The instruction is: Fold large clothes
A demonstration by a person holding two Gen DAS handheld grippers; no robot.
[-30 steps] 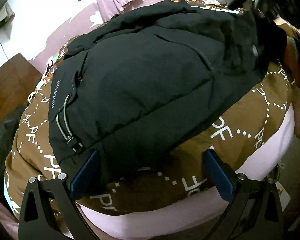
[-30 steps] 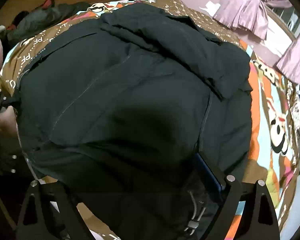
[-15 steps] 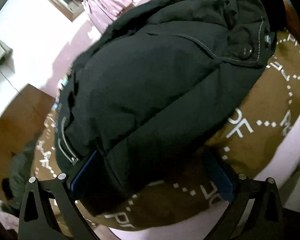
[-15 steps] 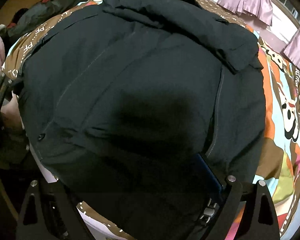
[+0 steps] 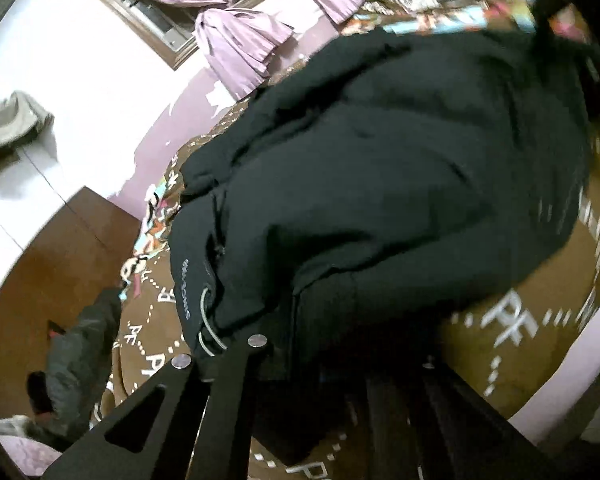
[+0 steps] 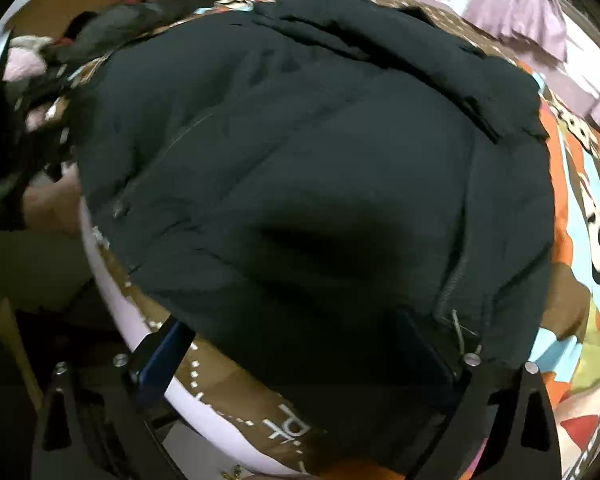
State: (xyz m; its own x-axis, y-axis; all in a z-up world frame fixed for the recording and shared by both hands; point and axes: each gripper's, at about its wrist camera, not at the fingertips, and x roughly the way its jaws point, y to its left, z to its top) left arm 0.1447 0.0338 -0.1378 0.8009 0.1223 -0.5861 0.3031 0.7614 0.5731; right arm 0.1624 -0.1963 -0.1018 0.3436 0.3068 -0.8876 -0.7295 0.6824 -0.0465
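Black padded jacket (image 5: 380, 184) lies spread on the brown printed bedspread (image 5: 512, 324), near the bed's edge. Left gripper (image 5: 324, 376) looks clamped on its hem, though blurred; right gripper (image 6: 300, 344) stands spread apart, jacket hem between its fingers.

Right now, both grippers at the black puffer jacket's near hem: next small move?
Probably close the right gripper on the hem. Its jaws stand apart around the near edge of the black puffer jacket, which lies bunched on the brown printed bedspread. The left gripper looks buried in the same hem; its grip can't be confirmed.
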